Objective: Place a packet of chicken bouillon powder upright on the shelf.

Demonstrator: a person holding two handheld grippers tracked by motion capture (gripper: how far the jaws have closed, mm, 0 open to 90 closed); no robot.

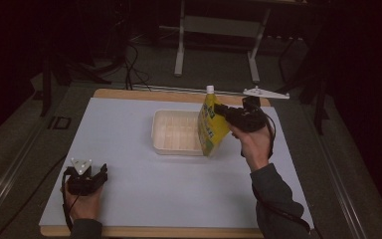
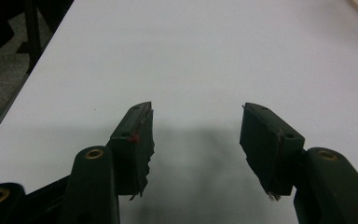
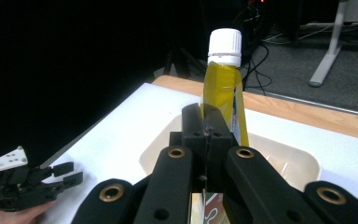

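right tongs (image 1: 220, 110): clenched on yellow pouch (image 1: 212, 127) above tray (image 1: 175, 130) | left tongs (image 1: 103, 173): released, over table (image 1: 139, 174)

Shiny yellow plastic on the pouch (image 1: 212, 127), with a smooth white plastic cap (image 3: 224, 46). Pale, smooth plastic for the tray (image 1: 165, 144), a bit see-through. Flat, matt white on the table top (image 1: 144, 184), with light wood at its edge (image 1: 149, 232). Dull black plastic on the left gripper (image 2: 196, 144) and the right gripper (image 3: 206, 122), with small brassy metal rings.
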